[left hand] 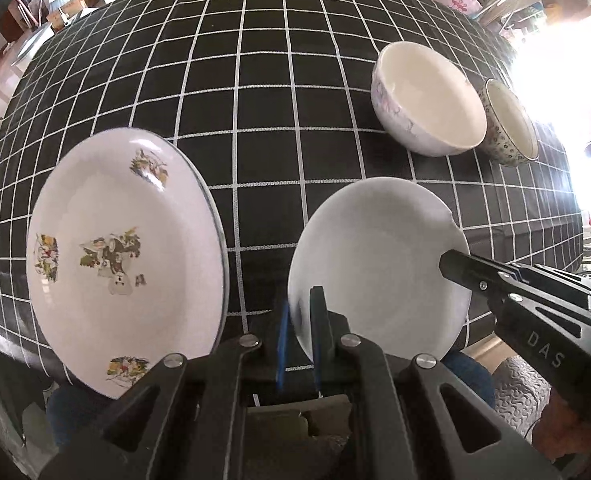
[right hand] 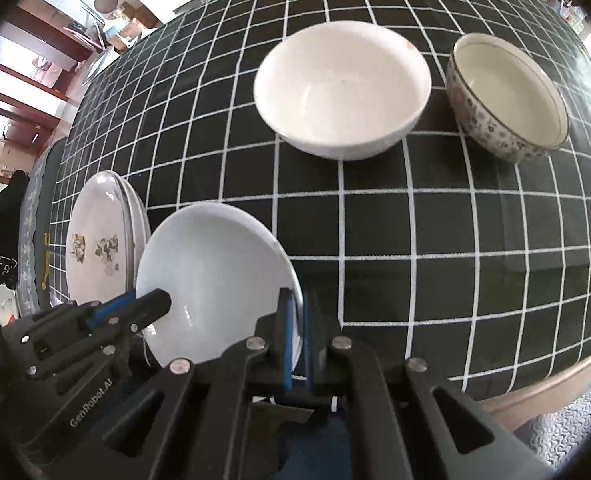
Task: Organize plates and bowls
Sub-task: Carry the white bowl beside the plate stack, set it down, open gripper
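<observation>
Pinching opposite rims of the plain white plate (left hand: 375, 264), the left gripper (left hand: 301, 320) and right gripper (right hand: 299, 320) are both clamped tight on it, beside the flowered plate (left hand: 123, 256) on the desk (left hand: 255, 120).

Close downward views sharing white plate (left hand: 379, 264)

- The plain white plate (left hand: 375, 264) is pinched at its near rim by the left gripper (left hand: 301, 320).
- Its right rim is clamped by the right gripper (left hand: 451, 260).
- A flowered plate (left hand: 123, 256) is seen just left, on the black checked tablecloth (left hand: 255, 120).
- Two bowls, a white bowl (left hand: 427, 100) and a patterned bowl (left hand: 511, 124), are parked side by side further back.
</observation>
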Demonstrator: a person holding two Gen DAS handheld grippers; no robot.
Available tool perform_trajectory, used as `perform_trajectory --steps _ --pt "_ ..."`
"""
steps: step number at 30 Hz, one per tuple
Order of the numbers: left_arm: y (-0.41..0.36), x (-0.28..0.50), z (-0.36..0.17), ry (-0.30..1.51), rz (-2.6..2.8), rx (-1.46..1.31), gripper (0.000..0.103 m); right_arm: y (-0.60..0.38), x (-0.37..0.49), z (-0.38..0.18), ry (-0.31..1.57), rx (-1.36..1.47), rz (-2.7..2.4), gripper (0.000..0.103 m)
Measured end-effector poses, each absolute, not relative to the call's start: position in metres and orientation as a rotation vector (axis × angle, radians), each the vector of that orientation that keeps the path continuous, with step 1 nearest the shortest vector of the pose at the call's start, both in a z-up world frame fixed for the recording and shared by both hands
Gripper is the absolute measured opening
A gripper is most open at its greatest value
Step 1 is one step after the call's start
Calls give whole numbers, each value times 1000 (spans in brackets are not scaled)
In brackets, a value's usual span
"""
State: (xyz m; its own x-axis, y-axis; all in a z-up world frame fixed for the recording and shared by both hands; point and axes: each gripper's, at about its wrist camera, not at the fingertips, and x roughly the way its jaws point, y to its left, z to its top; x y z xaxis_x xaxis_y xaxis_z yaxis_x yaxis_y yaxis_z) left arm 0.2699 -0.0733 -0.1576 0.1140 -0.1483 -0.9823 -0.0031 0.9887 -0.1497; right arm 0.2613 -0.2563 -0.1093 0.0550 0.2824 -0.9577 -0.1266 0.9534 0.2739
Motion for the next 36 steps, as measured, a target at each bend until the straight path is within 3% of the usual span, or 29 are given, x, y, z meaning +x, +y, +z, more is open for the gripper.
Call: perform_trajectory --steps 17,28,35,36 --pt "-76 268 -176 1454 -121 -150 8 -259 257 -117 1481 120 309 8" --pt "-61 251 -127 1275 -105 -103 8 -268 245 -72 1293 35 289 8" --pt "-57 246 -84 1157 -142 -85 17 -272 232 -28 1130 -8 308 11" --pt "-58 246 -80 1148 -143 -86 26 -272 232 -23 1122 -14 314 13"
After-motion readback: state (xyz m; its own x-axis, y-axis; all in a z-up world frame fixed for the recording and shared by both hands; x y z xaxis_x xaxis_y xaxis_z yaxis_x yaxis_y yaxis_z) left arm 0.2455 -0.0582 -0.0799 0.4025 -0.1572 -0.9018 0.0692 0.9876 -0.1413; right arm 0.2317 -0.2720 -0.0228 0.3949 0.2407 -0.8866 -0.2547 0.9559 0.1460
